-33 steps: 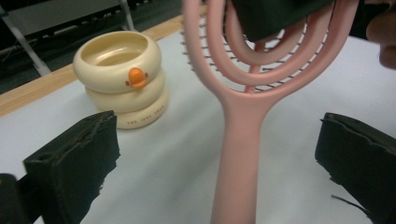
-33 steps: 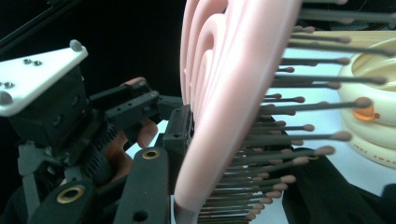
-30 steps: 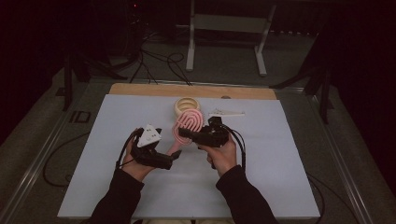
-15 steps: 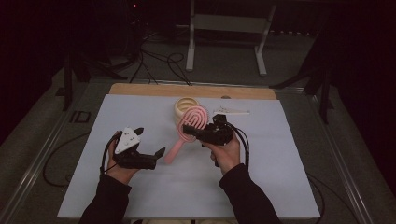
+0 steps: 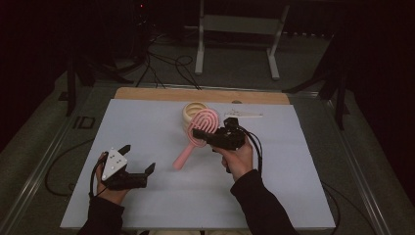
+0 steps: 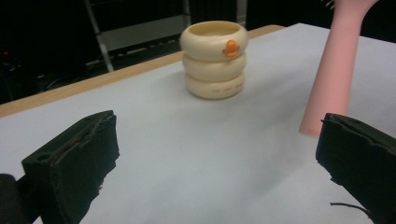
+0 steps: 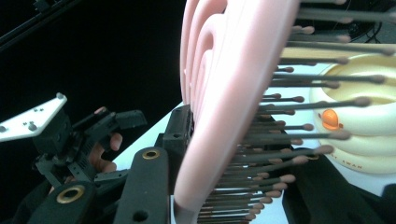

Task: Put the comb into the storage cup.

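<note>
Two hand-held grippers are at work over my counter [image 5: 147, 122], and I read them differently. My right hand-held gripper [image 5: 199, 133] is clamped on the head of a pink hairbrush [image 5: 195, 142], which hangs above the middle of the counter with its handle slanting down toward the near left. In the right gripper view the brush head [image 7: 224, 107] stands edge-on between the jaws, bristles pointing right; its top and bottom run out of the picture, and the right jaw is mostly hidden behind the bristles. My left hand-held gripper [image 5: 137, 157] sits low at the near left of the counter, jaws spread wide with nothing between them, well apart from the brush. Its own view shows the handle [image 6: 331, 74] rising at the right, cut off at the top edge, the tip hanging just above the sheet.

A cream ringed cup [image 5: 194, 111] with a small orange mark stands behind the brush head, which partly covers it from above. Beside it lies a pale flat thing [image 5: 243, 115] too small for me to identify.

A light sheet covers the counter, with a wooden strip [image 5: 195, 94] bare along the far edge. Beyond, the room is dark; I make out a metal stand [image 5: 237, 29] and cables [image 5: 161, 63] on the floor.
</note>
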`<state>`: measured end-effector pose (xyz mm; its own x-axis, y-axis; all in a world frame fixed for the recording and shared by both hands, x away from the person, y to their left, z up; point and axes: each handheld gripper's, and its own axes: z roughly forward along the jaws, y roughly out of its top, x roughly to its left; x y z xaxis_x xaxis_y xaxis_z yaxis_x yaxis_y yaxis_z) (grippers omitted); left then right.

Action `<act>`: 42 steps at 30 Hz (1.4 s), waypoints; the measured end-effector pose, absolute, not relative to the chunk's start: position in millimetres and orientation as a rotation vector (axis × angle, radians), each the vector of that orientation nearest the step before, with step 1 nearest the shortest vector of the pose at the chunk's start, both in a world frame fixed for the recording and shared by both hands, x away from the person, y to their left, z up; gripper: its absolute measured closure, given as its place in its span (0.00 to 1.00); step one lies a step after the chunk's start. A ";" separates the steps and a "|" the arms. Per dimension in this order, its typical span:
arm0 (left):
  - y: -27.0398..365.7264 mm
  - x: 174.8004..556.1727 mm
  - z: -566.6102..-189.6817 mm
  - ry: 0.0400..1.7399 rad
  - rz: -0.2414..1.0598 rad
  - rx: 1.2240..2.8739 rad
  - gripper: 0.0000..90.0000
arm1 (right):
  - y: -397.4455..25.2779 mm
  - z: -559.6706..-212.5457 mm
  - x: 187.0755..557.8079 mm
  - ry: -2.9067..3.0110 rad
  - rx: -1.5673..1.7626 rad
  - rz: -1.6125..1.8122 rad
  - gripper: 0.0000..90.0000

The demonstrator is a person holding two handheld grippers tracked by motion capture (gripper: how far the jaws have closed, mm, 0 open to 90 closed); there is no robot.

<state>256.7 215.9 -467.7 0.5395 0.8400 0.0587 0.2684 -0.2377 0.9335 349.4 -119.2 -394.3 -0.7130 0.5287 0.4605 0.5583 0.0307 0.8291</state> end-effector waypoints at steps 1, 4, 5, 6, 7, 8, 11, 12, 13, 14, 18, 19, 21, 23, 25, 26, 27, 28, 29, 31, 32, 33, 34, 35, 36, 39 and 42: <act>219.1 253.9 -471.7 0.934 0.716 1.755 0.00 | -118.8 -393.9 349.6 -2.237 -1.178 -1.822 0.71; 223.0 250.5 -477.0 0.942 0.719 1.758 0.00 | -116.8 -392.3 349.9 -2.240 -1.177 -1.821 0.71; 223.7 249.9 -478.2 0.946 0.716 1.758 0.00 | -116.5 -391.8 350.2 -2.242 -1.178 -1.821 0.71; 225.5 248.6 -480.6 0.951 0.715 1.750 0.00 | -116.4 -391.4 350.4 -2.241 -1.178 -1.824 0.71; 225.5 248.6 -480.6 0.951 0.715 1.750 0.00 | -116.4 -391.4 350.4 -2.241 -1.178 -1.824 0.71; 228.0 247.6 -484.3 0.960 0.716 1.747 0.00 | -117.6 -390.7 351.4 -2.225 -1.191 -1.836 0.71; 229.3 247.1 -486.1 0.967 0.721 1.748 0.00 | -118.3 -390.7 351.9 -2.216 -1.197 -1.839 0.71; 230.9 246.2 -487.5 0.976 0.723 1.736 0.00 | -119.5 -390.7 352.6 -2.204 -1.205 -1.841 0.71; 230.9 246.2 -487.5 0.976 0.723 1.736 0.00 | -119.5 -390.7 352.6 -2.204 -1.205 -1.841 0.71; 231.7 245.4 -488.8 0.982 0.720 1.719 0.00 | -121.0 -390.5 353.6 -2.204 -1.213 -1.844 0.71; 232.1 245.2 -490.1 0.988 0.724 1.725 0.00 | -125.0 -387.3 354.8 -2.212 -1.230 -1.844 0.71; 232.2 244.9 -490.4 0.987 0.721 1.722 0.00 | -125.7 -386.8 355.4 -2.214 -1.231 -1.849 0.71; 231.6 244.4 -491.1 0.984 0.708 1.718 0.00 | -127.1 -385.4 356.4 -2.220 -1.240 -1.853 0.71; 231.3 244.2 -491.6 0.980 0.702 1.719 0.00 | -127.5 -384.8 356.9 -2.221 -1.243 -1.853 0.71; 230.0 243.5 -492.5 0.974 0.698 1.728 0.00 | -127.7 -384.0 357.2 -2.221 -1.245 -1.850 0.71; 230.0 243.3 -492.6 0.973 0.695 1.728 0.00 | -127.6 -382.3 358.4 -2.226 -1.249 -1.854 0.71; 229.9 243.1 -492.7 0.975 0.695 1.729 0.00 | -127.6 -382.0 359.0 -2.227 -1.247 -1.857 0.71; 229.9 243.0 -492.9 0.975 0.693 1.730 0.00 | -127.2 -381.4 359.2 -2.224 -1.248 -1.854 0.71; 230.0 243.0 -493.1 0.975 0.688 1.730 0.00 | -127.0 -381.1 359.6 -2.230 -1.246 -1.856 0.71; 229.9 243.1 -493.4 0.974 0.687 1.733 0.00 | -125.8 -380.2 359.9 -2.232 -1.246 -1.851 0.71; 229.8 243.2 -493.5 0.973 0.686 1.733 0.00 | -125.3 -379.7 360.1 -2.233 -1.244 -1.850 0.71; 229.8 243.2 -493.5 0.971 0.686 1.734 0.00 | -124.8 -379.5 360.4 -2.238 -1.243 -1.850 0.71; 229.5 243.3 -493.7 0.971 0.685 1.733 0.00 | -124.3 -379.1 360.6 -2.236 -1.243 -1.850 0.71; 229.5 243.3 -493.7 0.971 0.685 1.733 0.00 | -124.3 -379.1 360.6 -2.236 -1.243 -1.850 0.71; 229.1 243.4 -493.9 0.972 0.684 1.736 0.00 | -124.1 -379.0 360.9 -2.231 -1.241 -1.850 0.71; 228.1 243.3 -493.9 0.971 0.683 1.736 0.00 | -123.9 -379.2 362.8 -2.224 -1.238 -1.847 0.71; 227.3 243.6 -494.4 0.968 0.684 1.739 0.00 | -124.4 -379.5 364.5 -2.231 -1.243 -1.841 0.71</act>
